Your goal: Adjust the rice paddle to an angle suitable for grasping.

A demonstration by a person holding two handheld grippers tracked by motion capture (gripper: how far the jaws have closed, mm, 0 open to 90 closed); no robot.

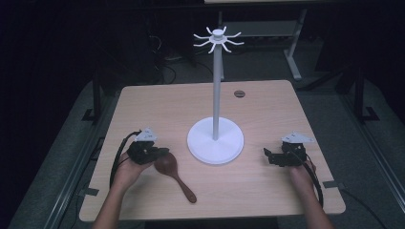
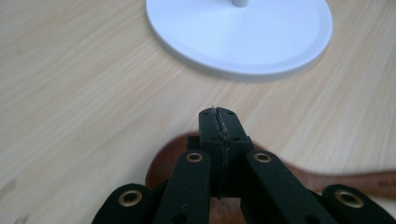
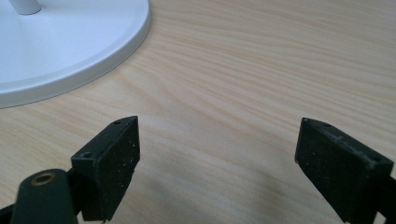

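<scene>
Currently doing: I am working on the pickup of the wooden spoon (image 1: 175, 174). As I judge it, it is meant for the hooks (image 1: 218, 39) at the top of the white stand (image 1: 215, 141).
Left tongs (image 1: 160, 152): I am holding them clenched, pad against pad, right over the spoon's bowl. In the left gripper view (image 2: 219, 126) I am seeing no wood between the pads, so I am not counting this as a grasp.
Right tongs (image 1: 267, 155): I am keeping them released, with the jaws standing wide and only bare table (image 1: 267, 109) between them (image 3: 217, 140).
Spoon's place: it is lying flat on the table, bowl directly under my left tips, handle (image 2: 355, 179) running away to their right and back toward me.
Stand's place: its round base (image 2: 243, 37) is sitting just ahead of the left tongs, and ahead and to the left of the right tongs (image 3: 56, 46).
Next move, as I am judging it: I am needing to open the left jaws again, drop them around the handle or neck rather than the rounded bowl, and close firmly before lifting.
Caution: I am expecting closed tips to slide off the bowl's curve.
</scene>
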